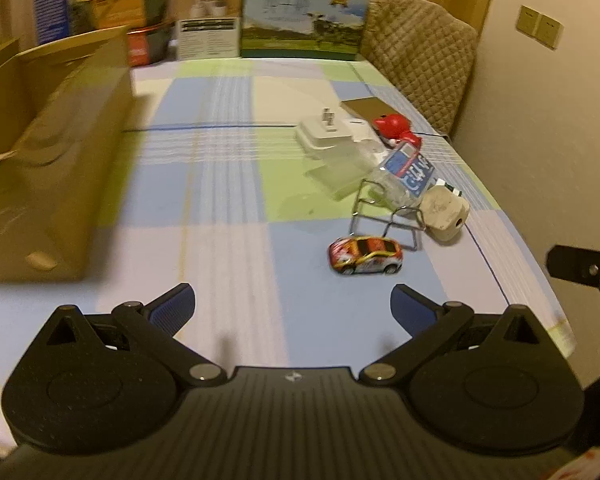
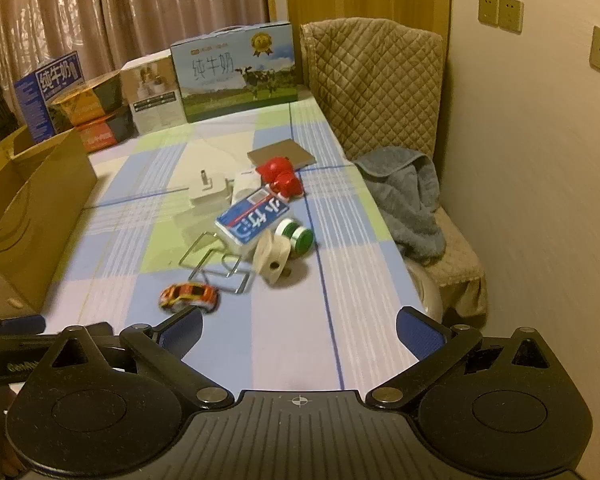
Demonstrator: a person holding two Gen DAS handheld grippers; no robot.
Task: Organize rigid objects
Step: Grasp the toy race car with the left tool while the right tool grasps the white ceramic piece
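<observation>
Quilted chair [image 2: 374,88] against cream wall [image 2: 540,200] (curtains [image 2: 120,12] drawn behind).

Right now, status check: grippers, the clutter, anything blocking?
Left gripper and right gripper open, empty. Toy car nearest, wire stand just behind it. Cardboard box open, left of the pile.

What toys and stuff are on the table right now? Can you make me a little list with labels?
surface: checked tablecloth
nearest item: toy car, on its wheels
behind the car: wire rack
pile: plastic bottle lying down, red toy, white adapter, green-and-white spool
container: open cardboard box at the left edge
left gripper: open, empty
right gripper: open, empty
</observation>
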